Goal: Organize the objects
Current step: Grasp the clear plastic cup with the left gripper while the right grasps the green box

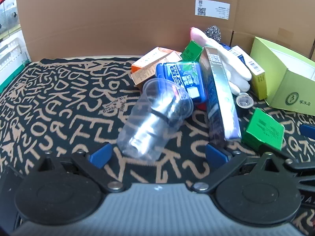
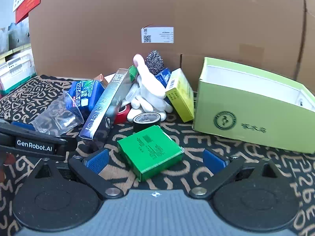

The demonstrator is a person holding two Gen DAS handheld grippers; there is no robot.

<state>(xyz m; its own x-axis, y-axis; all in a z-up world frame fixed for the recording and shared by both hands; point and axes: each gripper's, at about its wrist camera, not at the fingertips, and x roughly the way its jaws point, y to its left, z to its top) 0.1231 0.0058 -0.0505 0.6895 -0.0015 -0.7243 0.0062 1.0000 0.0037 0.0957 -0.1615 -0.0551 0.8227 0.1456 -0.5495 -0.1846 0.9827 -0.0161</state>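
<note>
Both tongs (image 1: 158,154) (image 2: 155,160) gape empty; two green boxes (image 1: 263,130), one clear cup (image 1: 155,118).

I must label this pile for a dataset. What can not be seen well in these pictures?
- Red tape roll: mostly hidden behind the long dark box, right wrist view.
- Inside of the light green box: its front wall hides it in both views.
- Shipping label text: too small.
- Clear plastic cup: blurred, left wrist view.
</note>
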